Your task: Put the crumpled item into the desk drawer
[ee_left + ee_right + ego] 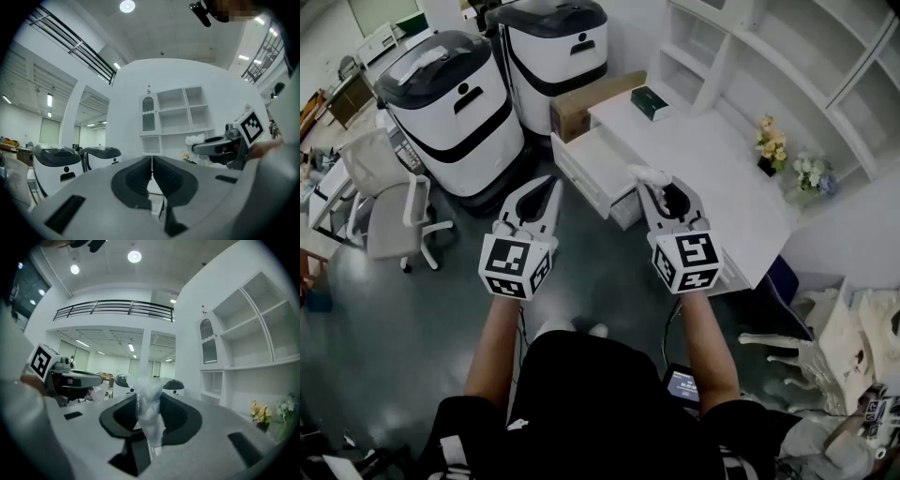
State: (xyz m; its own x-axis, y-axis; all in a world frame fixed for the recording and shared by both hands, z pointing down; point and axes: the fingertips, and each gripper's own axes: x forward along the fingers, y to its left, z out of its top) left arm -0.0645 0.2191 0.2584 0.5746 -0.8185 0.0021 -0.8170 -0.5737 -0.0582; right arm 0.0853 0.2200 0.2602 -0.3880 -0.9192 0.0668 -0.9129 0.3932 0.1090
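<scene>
Fingers point(176, 418) of the right gripper point(659, 190) clamp the crumpled item point(150, 406).

White shelving point(787, 70) rises beside a glossy grey floor point(384, 328).

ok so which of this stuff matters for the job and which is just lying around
Job: crumpled item, held in the right gripper; open desk drawer.
Lying about: green book, cardboard box, flowers, chair.
</scene>
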